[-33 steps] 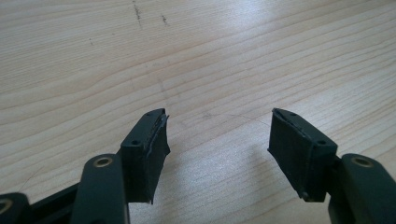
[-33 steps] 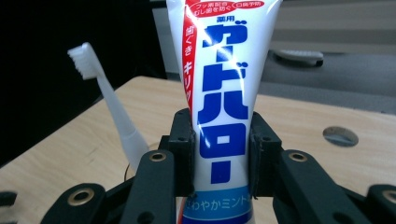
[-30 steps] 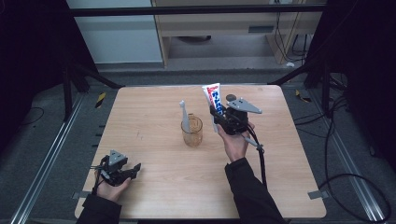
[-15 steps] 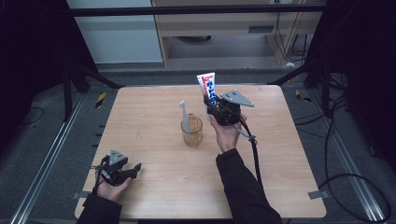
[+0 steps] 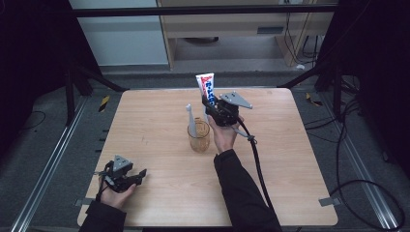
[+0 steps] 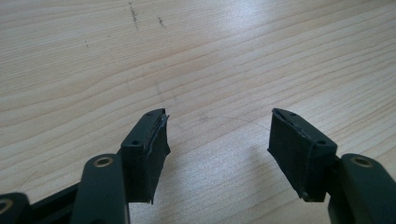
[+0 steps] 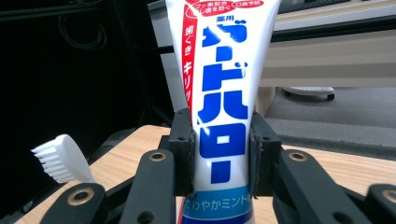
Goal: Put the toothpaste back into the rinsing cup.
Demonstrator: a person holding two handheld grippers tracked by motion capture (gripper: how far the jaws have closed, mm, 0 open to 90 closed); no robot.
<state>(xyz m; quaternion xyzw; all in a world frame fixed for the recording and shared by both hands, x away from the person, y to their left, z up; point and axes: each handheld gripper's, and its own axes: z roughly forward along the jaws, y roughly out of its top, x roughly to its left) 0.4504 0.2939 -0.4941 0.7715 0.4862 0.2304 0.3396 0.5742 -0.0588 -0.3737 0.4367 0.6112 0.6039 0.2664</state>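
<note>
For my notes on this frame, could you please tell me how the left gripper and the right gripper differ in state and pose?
The left gripper is open, nothing between its jaws; the right gripper is shut on the toothpaste tube, which stands upright. The left gripper sits low at the wooden table's near left corner; the right gripper is held up beside the glass cup holding a white toothbrush. Both are black, two-jawed and hand-held.

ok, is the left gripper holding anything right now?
No. In the left gripper view the left gripper has its jaws spread wide apart, with bare wooden table showing between them.
</note>
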